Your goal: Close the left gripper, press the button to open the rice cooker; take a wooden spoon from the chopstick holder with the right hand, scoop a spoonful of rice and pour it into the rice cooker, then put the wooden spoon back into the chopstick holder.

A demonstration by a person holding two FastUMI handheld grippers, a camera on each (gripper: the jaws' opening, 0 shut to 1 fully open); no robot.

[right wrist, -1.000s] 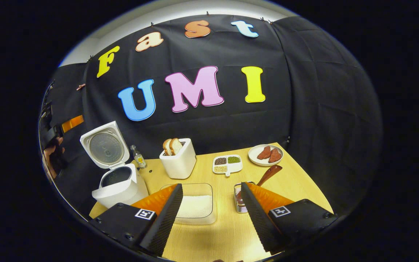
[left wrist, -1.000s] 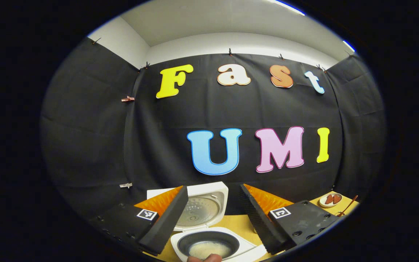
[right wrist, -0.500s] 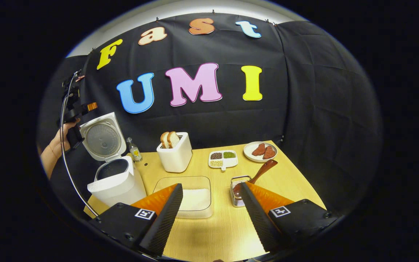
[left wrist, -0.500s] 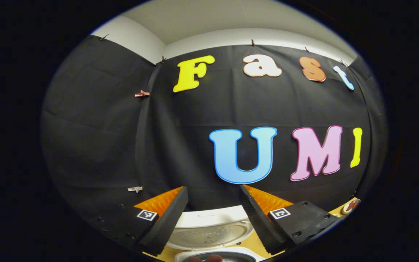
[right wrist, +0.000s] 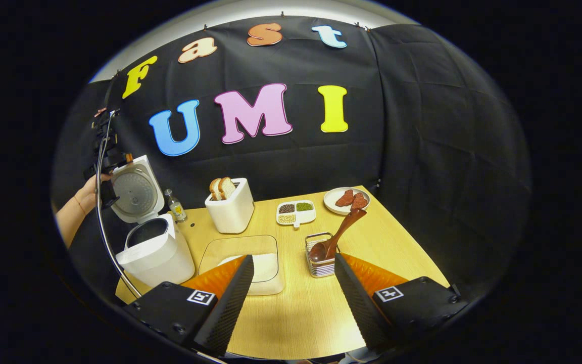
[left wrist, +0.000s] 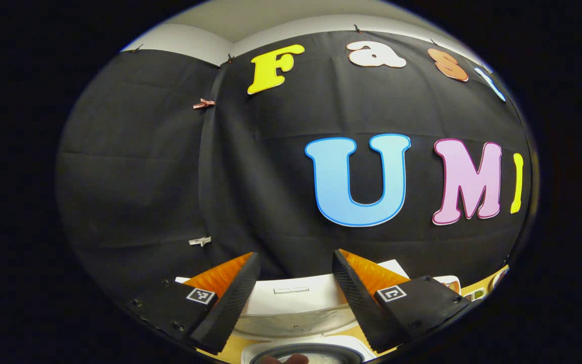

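Right gripper view: right claw (right wrist: 293, 298) at bottom centre, fingers spread apart, nothing between them, above the near part of the counter (right wrist: 301, 313). Rice cooker (right wrist: 152, 247) at left of frame, lid raised upright — inner pot exposed. Wooden spoon (right wrist: 339, 233) stands tilted in the chopstick holder (right wrist: 320, 258) at centre, handle leaning to upper right. Clear rice container (right wrist: 250, 260) sits between cooker and holder. Toaster with bread (right wrist: 229, 207), divided dish of grains (right wrist: 296, 212) and plate (right wrist: 339, 201) line the far side. A hand (right wrist: 88, 194) at left edge holds the other gripper beside the lid.

Left gripper view: left claw (left wrist: 293, 298) at bottom, fingers apart, empty — the cooker's raised lid just beyond them.
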